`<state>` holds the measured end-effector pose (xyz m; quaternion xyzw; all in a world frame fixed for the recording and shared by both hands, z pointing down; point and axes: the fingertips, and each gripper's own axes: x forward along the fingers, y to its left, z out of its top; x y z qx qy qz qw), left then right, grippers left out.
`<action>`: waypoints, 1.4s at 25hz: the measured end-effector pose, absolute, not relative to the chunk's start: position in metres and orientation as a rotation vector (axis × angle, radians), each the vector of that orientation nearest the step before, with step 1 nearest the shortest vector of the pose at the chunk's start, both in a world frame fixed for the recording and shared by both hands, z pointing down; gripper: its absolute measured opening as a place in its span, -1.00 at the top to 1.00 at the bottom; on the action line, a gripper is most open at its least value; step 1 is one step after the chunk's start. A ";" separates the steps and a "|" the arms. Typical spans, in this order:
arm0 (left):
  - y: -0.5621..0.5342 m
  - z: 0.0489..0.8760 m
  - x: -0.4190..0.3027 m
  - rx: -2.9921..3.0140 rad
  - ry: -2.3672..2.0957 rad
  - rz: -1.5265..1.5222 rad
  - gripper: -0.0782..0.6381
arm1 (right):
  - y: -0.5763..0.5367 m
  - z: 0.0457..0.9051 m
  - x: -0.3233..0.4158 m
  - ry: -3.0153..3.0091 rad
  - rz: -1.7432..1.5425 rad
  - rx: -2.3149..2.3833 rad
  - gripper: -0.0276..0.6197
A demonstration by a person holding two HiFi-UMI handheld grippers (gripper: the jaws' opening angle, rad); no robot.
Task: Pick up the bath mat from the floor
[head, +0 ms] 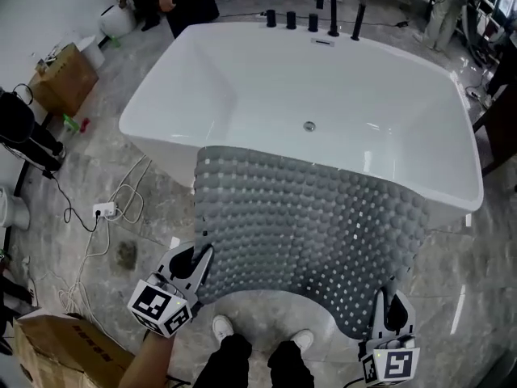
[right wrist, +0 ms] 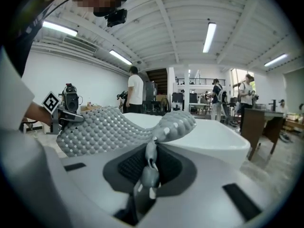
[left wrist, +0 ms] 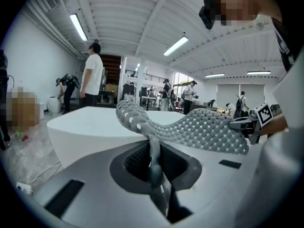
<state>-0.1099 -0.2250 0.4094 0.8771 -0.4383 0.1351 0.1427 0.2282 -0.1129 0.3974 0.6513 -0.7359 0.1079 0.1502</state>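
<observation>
Left gripper (head: 199, 259) clamped on bath mat (head: 307, 233) near corner | right gripper (head: 388, 301) clamped on the other near corner | two-corner grip spreads the mat flat | far edge seemingly draped over bathtub (head: 242, 63) rim

white bathtub (head: 266, 79), black taps (head: 332, 10) at its far rim, cardboard box (head: 63, 78), power strip (head: 103, 210) on marble floor (head: 166, 204)

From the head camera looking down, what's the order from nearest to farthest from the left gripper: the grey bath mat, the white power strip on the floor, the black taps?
1. Bath mat: clamped in the left gripper itself, draped over the near rim of the tub.
2. Power strip: on the floor, off to the left.
3. Black taps: at the tub's far end.
</observation>
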 end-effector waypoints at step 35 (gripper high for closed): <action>-0.107 -0.021 -0.180 2.859 -1.414 -0.042 0.67 | 0.012 -0.028 0.123 -2.156 -0.149 2.214 0.72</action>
